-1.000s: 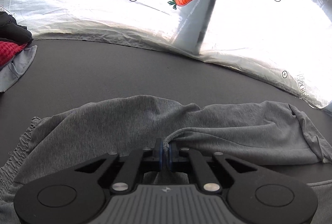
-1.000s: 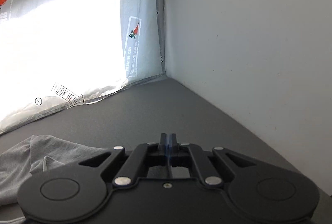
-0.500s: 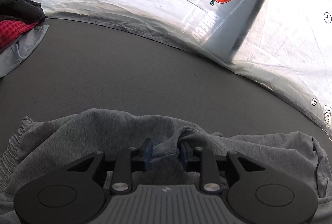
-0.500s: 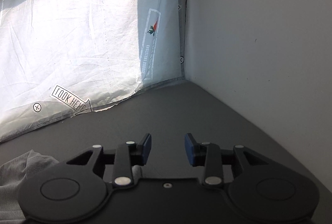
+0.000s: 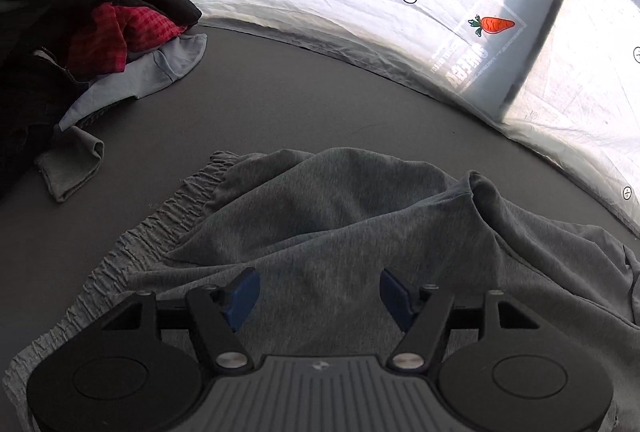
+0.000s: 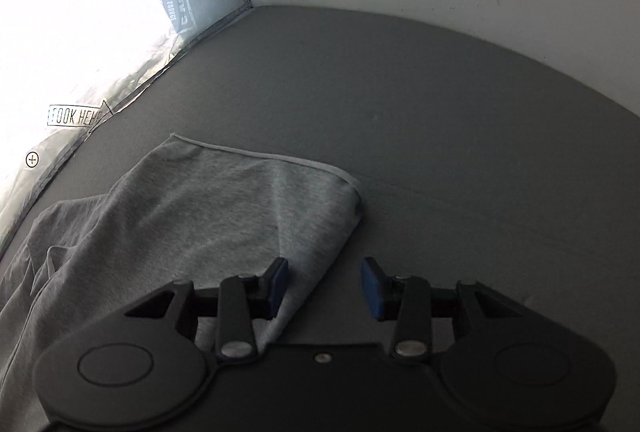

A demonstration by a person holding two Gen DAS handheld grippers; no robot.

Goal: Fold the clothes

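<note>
The left gripper (image 5: 318, 292), which had pinched a fold of the grey garment (image 5: 360, 216) a second earlier, had just spread its jaws and released it; the right gripper (image 6: 324, 282) had likewise opened beside the garment's hemmed corner (image 6: 344, 184). The garment lay crumpled on the dark mat (image 5: 260, 104), near the clothes pile (image 5: 100, 32), probably awaiting a fresh grasp.
</note>
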